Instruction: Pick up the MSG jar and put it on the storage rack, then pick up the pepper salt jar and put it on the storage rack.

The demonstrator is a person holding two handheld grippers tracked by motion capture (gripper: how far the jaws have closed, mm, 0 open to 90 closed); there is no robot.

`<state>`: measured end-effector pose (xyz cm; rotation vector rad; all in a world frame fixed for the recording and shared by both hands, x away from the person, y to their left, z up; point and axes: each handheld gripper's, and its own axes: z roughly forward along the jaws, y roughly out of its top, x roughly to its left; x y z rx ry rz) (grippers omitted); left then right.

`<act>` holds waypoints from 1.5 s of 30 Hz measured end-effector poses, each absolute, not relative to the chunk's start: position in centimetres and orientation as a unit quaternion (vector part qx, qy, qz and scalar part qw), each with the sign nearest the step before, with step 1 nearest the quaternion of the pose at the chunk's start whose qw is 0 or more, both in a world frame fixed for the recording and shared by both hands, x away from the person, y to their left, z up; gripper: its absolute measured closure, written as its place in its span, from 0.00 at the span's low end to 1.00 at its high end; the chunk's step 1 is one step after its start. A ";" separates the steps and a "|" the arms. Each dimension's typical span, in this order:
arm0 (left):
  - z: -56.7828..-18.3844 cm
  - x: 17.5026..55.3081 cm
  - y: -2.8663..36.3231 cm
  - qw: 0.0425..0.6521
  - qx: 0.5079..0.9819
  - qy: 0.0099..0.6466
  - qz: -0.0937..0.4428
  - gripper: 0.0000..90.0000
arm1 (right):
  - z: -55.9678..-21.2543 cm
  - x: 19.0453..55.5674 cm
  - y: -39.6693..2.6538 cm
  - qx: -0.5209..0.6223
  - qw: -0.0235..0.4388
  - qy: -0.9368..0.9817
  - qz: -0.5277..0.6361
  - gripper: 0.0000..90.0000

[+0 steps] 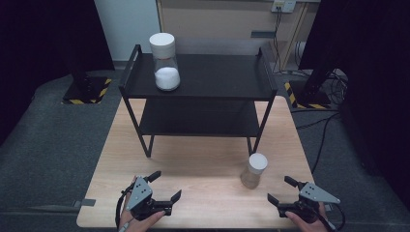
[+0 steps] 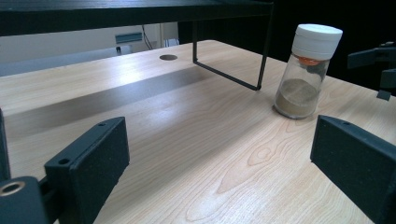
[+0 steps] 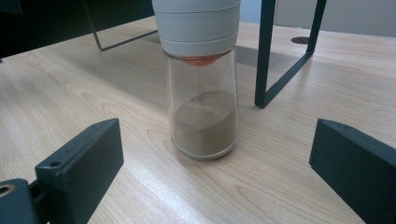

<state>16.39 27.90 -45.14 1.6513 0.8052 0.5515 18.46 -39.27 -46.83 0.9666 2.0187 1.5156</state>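
Black metal two-tier shelf point(image 1: 203, 92) stands mid-desk point(image 1: 203, 164) — its top holds a white-powder glass jar point(image 1: 165, 63); a brown-powder white-capped shaker point(image 1: 254, 170) stands between both gaping, empty grippers — left point(image 1: 167, 186), right point(image 1: 279, 189).

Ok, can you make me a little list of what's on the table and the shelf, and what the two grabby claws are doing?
table: light wood
shelf: black, two levels, stands on the table
big jar: white lid, white powder, upright on the top shelf
small jar: white lid, brown powder, upright on the table
left gripper: open, holds nothing
right gripper: open, beside the small jar, not touching
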 end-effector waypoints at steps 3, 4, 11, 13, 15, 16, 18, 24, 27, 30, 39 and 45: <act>-45.2 16.3 28.0 0.576 0.701 0.346 0.238 0.04 | -46.8 18.3 -39.1 0.349 0.218 0.727 0.549 0.04; -45.3 16.2 28.0 0.575 0.701 0.347 0.240 0.04 | -46.8 18.2 -39.0 0.350 0.220 0.727 0.548 0.04; -45.3 16.0 28.1 0.574 0.699 0.350 0.245 0.04 | -46.8 17.9 -38.8 0.350 0.223 0.727 0.548 0.05; -45.3 16.0 28.1 0.575 0.699 0.348 0.246 0.04 | -46.7 17.9 -38.8 0.349 0.222 0.726 0.549 0.04; -45.3 15.9 28.1 0.576 0.698 0.347 0.246 0.04 | -46.7 17.9 -38.8 0.349 0.221 0.726 0.551 0.04; -45.4 15.9 28.1 0.576 0.698 0.347 0.246 0.04 | -46.7 18.0 -38.7 0.349 0.220 0.726 0.550 0.04; -45.5 15.9 28.1 0.575 0.699 0.348 0.245 0.04 | -46.7 18.1 -38.7 0.349 0.219 0.726 0.551 0.04; -45.6 15.9 28.3 0.573 0.701 0.349 0.242 0.04 | -46.7 18.2 -38.5 0.350 0.217 0.726 0.550 0.04; -45.8 16.0 28.4 0.572 0.701 0.351 0.240 0.04 | -46.7 18.2 -38.5 0.350 0.217 0.727 0.550 0.04; -45.9 16.1 28.5 0.570 0.702 0.353 0.239 0.04 | -46.7 18.2 -38.4 0.349 0.217 0.728 0.549 0.04; -45.9 16.1 28.3 0.568 0.703 0.355 0.239 0.04 | -46.6 18.1 -38.2 0.346 0.218 0.731 0.547 0.04; -45.7 15.9 28.5 0.575 0.696 0.356 0.241 0.04 | -46.5 18.0 -38.1 0.344 0.219 0.731 0.547 0.04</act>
